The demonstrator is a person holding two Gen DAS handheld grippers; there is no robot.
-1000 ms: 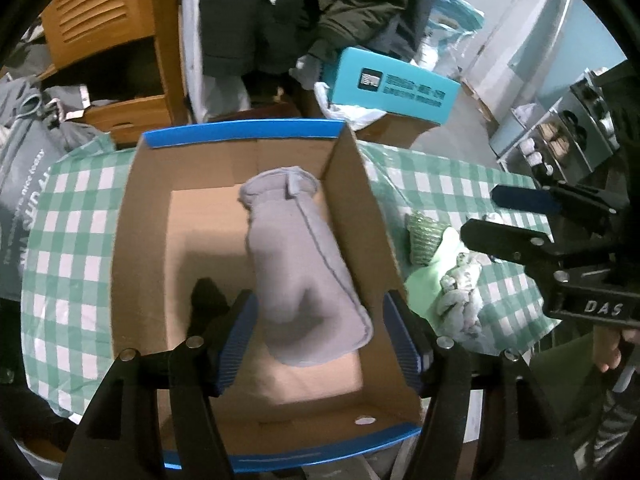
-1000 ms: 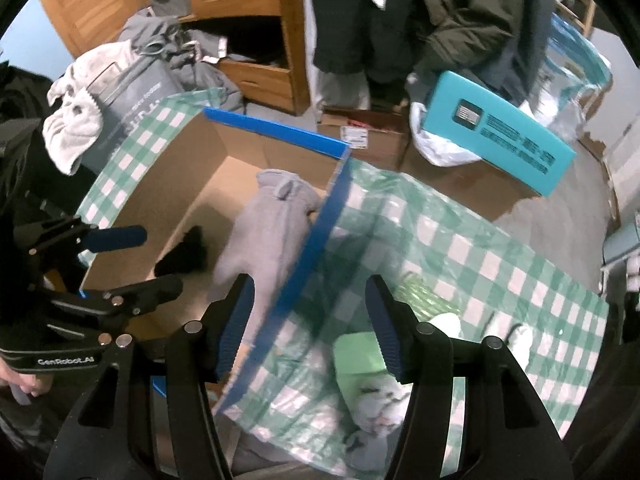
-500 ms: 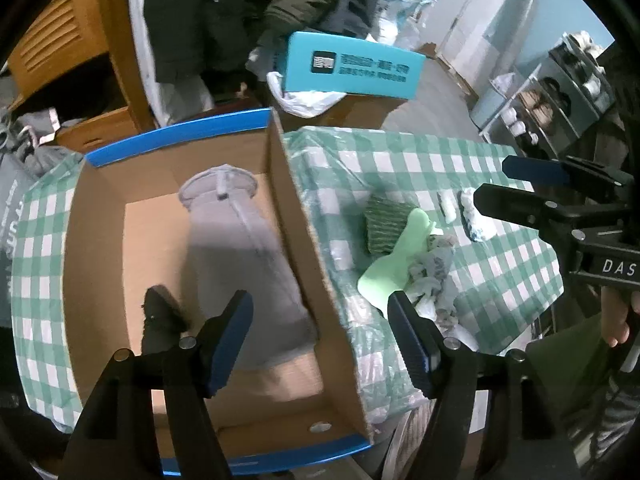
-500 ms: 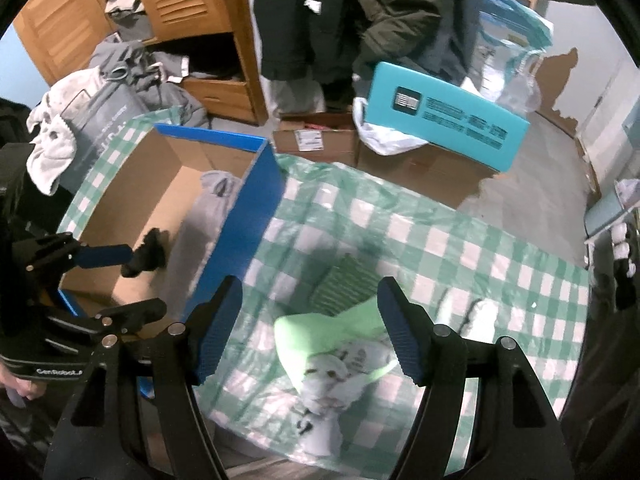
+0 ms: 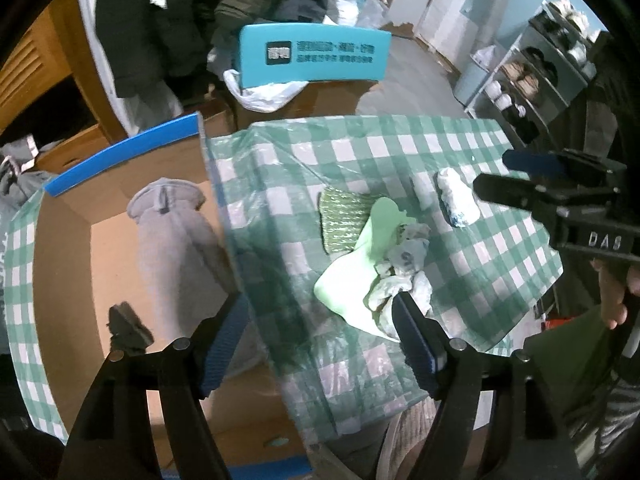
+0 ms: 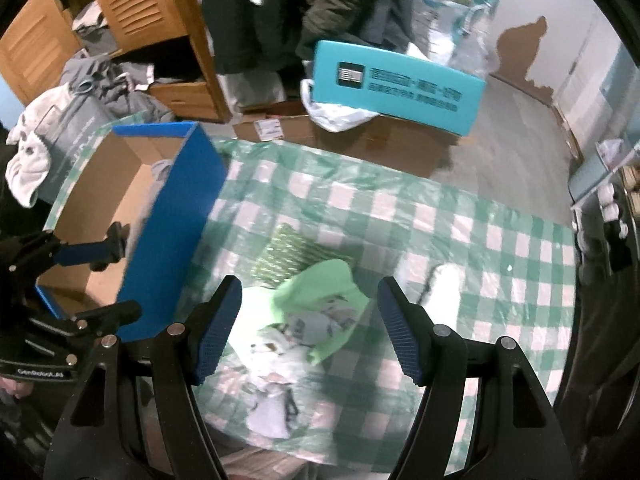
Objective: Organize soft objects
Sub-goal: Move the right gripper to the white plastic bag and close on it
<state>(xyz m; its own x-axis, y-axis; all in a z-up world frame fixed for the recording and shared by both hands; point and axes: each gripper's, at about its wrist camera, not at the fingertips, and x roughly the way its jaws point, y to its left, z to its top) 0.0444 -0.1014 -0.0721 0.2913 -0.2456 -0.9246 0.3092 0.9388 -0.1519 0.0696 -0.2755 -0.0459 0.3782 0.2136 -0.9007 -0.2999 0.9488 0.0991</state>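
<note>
Tools: left tool (image 5: 320, 320) and right tool (image 6: 310, 326) wide, empty
Done: mitten (image 5: 176, 248) in box (image 5: 120, 176)
Left: pile (image 6: 308, 320) on tabletop (image 6: 460, 216)

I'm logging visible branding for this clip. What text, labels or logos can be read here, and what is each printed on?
"DAS": white letters on the right gripper body, seen from the left wrist.
"GenRobot.AI": small white print on the left gripper body, seen from the right wrist; partly blurred.
Teal box: a dark square logo and two lines of Chinese print, too blurred to read.
Grey bag: pale lettering, illegible.
</note>
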